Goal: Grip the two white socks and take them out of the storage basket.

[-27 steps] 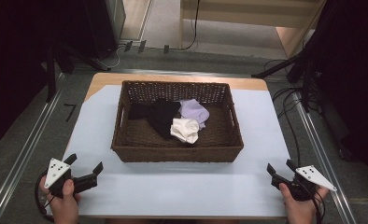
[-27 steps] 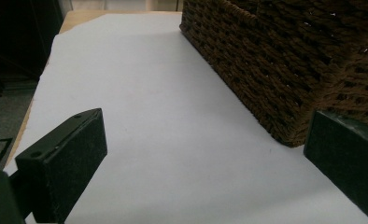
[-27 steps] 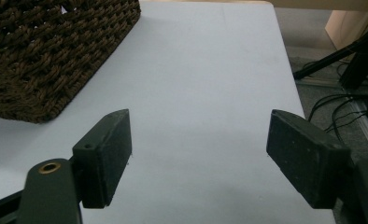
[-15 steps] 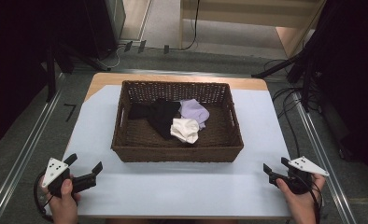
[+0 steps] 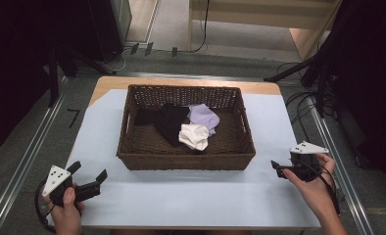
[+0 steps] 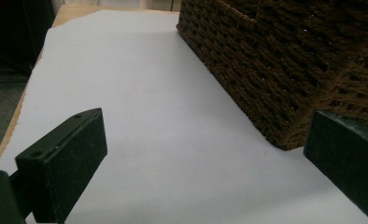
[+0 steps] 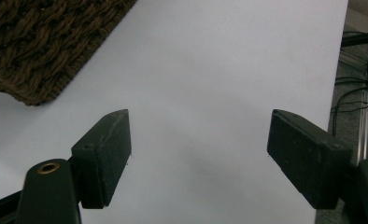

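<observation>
A brown wicker basket [image 5: 186,154] stands in the middle of the white table sheet [image 5: 191,196]. Inside lie a black garment [image 5: 169,122], a lavender cloth [image 5: 203,116] and a white cloth [image 5: 194,136], bunched together. My left gripper [image 5: 88,172] rests near the front left corner of the sheet, open and holding nothing. In the left gripper view its jaws [image 6: 205,158] stand wide apart, with the basket's corner [image 6: 285,70] ahead on the right. My right gripper [image 5: 282,167] hovers to the right of the basket, open and holding nothing [image 7: 201,154]; the basket's corner [image 7: 42,42] lies at upper left.
The wooden table edge [image 5: 181,81] shows behind the basket. Metal rails [image 5: 29,156] run along both sides of the table, and cables [image 5: 303,100] lie on the floor at right. Bare white sheet lies in front of the basket and on both sides.
The right hand has carried its gripper forward and a little left, closer to the basket's right front corner. The left gripper has barely moved. The cloths lie as before.
</observation>
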`<state>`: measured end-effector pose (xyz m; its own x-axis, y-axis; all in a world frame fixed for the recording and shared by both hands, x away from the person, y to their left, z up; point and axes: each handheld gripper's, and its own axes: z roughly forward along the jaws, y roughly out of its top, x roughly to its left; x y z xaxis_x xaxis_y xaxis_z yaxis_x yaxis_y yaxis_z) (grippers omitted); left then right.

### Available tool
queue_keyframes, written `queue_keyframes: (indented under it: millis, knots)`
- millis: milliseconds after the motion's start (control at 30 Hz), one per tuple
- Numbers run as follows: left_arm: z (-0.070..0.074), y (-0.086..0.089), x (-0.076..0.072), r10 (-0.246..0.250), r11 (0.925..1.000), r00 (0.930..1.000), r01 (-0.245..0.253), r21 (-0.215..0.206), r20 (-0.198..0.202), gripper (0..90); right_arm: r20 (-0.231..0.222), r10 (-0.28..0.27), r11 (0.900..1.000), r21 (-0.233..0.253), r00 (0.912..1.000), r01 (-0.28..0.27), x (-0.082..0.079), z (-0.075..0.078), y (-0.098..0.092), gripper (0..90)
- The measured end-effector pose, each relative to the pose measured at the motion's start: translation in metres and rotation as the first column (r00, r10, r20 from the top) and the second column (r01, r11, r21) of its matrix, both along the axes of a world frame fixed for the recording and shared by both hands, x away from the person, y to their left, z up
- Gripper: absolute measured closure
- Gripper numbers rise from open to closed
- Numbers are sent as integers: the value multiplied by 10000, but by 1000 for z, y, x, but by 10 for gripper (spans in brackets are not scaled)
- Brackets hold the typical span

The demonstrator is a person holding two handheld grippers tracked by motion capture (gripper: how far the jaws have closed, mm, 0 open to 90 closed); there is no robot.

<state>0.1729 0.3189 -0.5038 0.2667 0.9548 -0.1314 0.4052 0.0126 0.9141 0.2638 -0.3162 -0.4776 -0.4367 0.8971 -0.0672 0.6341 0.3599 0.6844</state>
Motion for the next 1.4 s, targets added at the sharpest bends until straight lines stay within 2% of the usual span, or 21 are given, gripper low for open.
queue_keyframes:
  millis: [133, 200, 300, 367, 400, 433, 500, 533, 567, 600, 633, 667, 700, 767, 867, 933, 1000, 1200, 1267, 1333, 1400]
  knots:
    - [0, 0, 0, -5, 10000, 10000, 5, 2, 1, 3, -329, 273, 9993, -233, 9991, -281, 12, 6, 2, 227]
    - [0, 0, 0, 2, 10000, 10000, -2, -29, -22, 3, -678, 683, 9951, -674, 9954, -729, 23, 12, 4, 236]
    - [0, 0, 0, -10, 10000, 10000, 10, -40, -30, 3, -1114, 1110, 9879, -955, 9876, -1219, 32, 17, 7, 238]
    - [0, 0, 0, -12, 10000, 10000, 12, -42, -30, 3, -1396, 1296, 9788, -1401, 9817, -1491, 36, 20, 10, 238]
    - [0, 0, 0, -12, 10000, 10000, 12, -42, -30, 3, -1396, 1296, 9788, -1401, 9817, -1491, 36, 20, 10, 238]
    - [0, 0, 0, -8, 10000, 10000, 8, -53, -29, 3, -1914, 1436, 9658, -1870, 9709, -1797, 38, 24, 13, 240]
    - [0, 0, 0, 1, 10000, 10000, -1, -59, -34, 3, -2340, 1580, 9536, -2159, 9593, -2097, 41, 27, 14, 254]
    - [0, 0, 1, 9, 10000, 10000, -10, -41, -59, 3, -2516, 1735, 9481, -2190, 9522, -2306, 43, 28, 14, 261]
    - [0, 0, 1, 3, 10000, 10000, -3, -31, -73, 3, -2516, 1735, 9481, -2190, 9522, -2306, 43, 28, 14, 261]
    - [0, 0, 1, 19, 10000, 10000, -19, -23, -75, 3, -2920, 1906, 9388, -2247, 9372, -2609, 46, 31, 14, 306]
    - [0, 0, 1, 19, 10000, 10000, -19, -23, -75, 3, -2920, 1906, 9388, -2247, 9372, -2609, 46, 31, 14, 306]
    - [0, 0, 1, 8, 10000, 10000, -8, -26, -79, 3, -3016, 2019, 9368, -2180, 9318, -2735, 47, 32, 14, 319]
    - [0, 0, 1, 8, 10000, 10000, -8, -26, -77, 3, -3282, 2164, 9307, -2153, 9195, -2958, 51, 36, 14, 340]
    - [0, 0, 1, 2, 10000, 10000, -2, -24, -74, 3, -3425, 2295, 9249, -2147, 9110, -3138, 54, 38, 15, 366]
    - [0, 0, 1, 17, 10000, 10000, -17, -19, -77, 3, -3608, 2685, 9055, -2218, 8931, -3618, 59, 42, 19, 398]
    - [0, 0, 1, 14, 10000, 10000, -14, -8, -80, 3, -3593, 2938, 8948, -2225, 8858, -3870, 63, 44, 21, 412]
    - [0, 0, 1, 3, 10000, 10000, -3, -11, -87, 3, -3562, 3064, 8873, -2289, 8827, -4003, 66, 47, 23, 412]
    - [0, 0, 1, 12, 10000, 9999, -12, 29, -139, 3, -3349, 3240, 8753, -2488, 8848, -4147, 72, 58, 29, 449]
    - [0, 0, 1, 12, 10000, 9999, -12, 43, -135, 3, -3504, 3244, 8725, -2480, 8786, -4210, 73, 63, 32, 447]
    - [0, 0, 1, -10, 10000, 10000, 10, 17, -91, 3, -3516, 3211, 8673, -2637, 8794, -4221, 72, 69, 37, 448]
    - [0, 0, 1, -23, 10000, 9999, 23, 26, -102, 3, -3603, 3381, 8611, -2543, 8694, -4402, 71, 76, 39, 438]
